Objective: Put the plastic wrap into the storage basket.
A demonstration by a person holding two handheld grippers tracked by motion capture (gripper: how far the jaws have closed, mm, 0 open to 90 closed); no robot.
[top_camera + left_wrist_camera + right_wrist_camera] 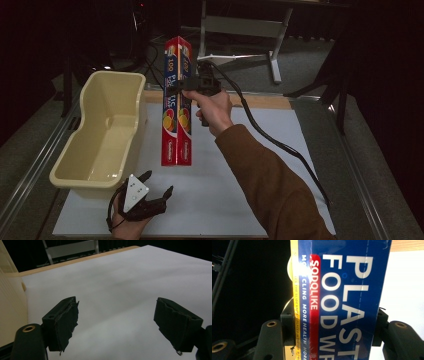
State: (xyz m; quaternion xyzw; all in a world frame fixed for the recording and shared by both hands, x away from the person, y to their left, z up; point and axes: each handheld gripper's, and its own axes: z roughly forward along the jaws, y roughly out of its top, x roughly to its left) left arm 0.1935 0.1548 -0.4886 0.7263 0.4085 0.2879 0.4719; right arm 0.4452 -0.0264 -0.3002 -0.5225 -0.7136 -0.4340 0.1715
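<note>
High view: cream tub (75, 170) empty inside.

On the blue face of the food wrap box (347, 300), in large white capitals running along its length: "PLAST" over "FOOD W", both cut off at the frame edge. Beside these, on a red strip of the same box, in white: "SODOLIKE". Next to the red strip, in smaller white letters: "CLING MORE HEALTH MORE", with a partly hidden word before it. Along the yellow edge of the box, a line of fine print, too small to read in full. In the high view, near the top end of the box (177, 100): "100" in white; lower lettering there too blurred to read.
</note>
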